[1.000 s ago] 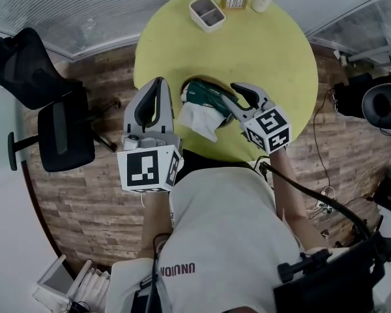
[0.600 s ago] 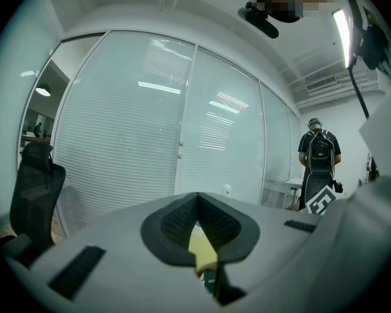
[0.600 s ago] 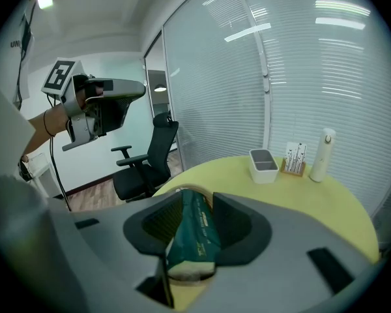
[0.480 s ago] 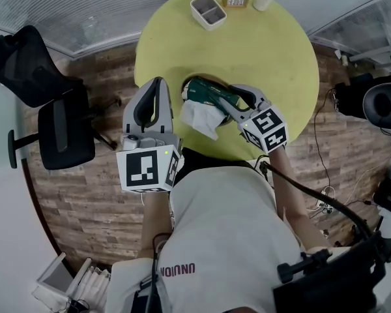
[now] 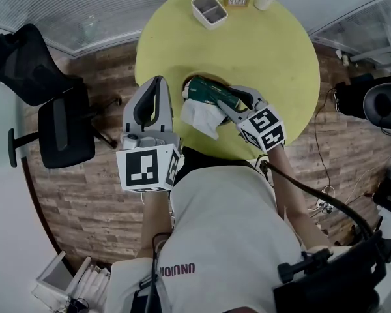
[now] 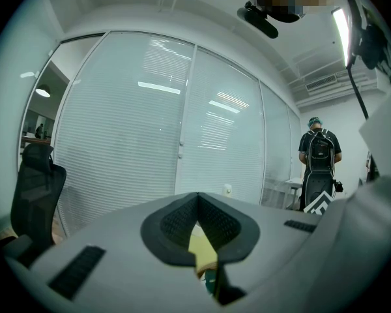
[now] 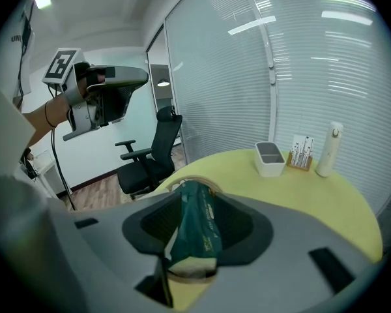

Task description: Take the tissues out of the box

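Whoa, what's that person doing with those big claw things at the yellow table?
A person holds a claw in each hand. The right claw has a green tissue pack between its jaws, which are opening, on the yellow table. A white tissue lies against the pack. The left claw is shut, empty, held up in the air.

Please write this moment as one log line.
left claw: shut, empty | right claw: opening, tissue pack between jaws | white tissue: sticking out of pack

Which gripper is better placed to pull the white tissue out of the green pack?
Probably left: the left gripper hangs free beside the tissue, while the right gripper is opening its fingers with the pack between them.
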Available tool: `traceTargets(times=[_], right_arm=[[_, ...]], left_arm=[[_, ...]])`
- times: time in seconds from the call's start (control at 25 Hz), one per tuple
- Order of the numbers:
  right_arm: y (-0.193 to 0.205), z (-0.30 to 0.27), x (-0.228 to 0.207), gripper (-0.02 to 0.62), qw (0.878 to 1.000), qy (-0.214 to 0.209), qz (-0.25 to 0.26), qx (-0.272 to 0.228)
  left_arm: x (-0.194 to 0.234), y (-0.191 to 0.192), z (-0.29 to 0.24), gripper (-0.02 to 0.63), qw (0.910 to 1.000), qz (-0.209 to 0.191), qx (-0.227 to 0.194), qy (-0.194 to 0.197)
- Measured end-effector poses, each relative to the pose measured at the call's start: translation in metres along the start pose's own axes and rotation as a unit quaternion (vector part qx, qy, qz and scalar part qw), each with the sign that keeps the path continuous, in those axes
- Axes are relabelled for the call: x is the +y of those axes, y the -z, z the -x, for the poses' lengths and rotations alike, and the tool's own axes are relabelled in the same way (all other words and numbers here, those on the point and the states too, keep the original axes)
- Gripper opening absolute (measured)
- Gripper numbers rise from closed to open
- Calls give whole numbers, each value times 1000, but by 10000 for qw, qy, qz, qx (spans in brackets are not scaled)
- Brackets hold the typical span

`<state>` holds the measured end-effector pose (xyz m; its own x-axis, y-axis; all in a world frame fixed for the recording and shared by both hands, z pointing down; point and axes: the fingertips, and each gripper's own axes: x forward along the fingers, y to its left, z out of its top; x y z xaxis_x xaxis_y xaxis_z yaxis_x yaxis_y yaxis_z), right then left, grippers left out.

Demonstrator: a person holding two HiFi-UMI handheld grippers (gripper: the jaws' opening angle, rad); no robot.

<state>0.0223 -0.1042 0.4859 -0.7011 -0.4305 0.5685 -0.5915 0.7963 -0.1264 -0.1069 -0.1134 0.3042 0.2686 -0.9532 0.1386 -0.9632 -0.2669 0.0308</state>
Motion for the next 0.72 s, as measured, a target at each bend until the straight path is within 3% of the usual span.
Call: traceTargets(times=[0.72], right_arm=[[17,-8,5,160,9997,-86,-69,237]], left_arm=[[4,3,3,12,10000,50,25,-73]])
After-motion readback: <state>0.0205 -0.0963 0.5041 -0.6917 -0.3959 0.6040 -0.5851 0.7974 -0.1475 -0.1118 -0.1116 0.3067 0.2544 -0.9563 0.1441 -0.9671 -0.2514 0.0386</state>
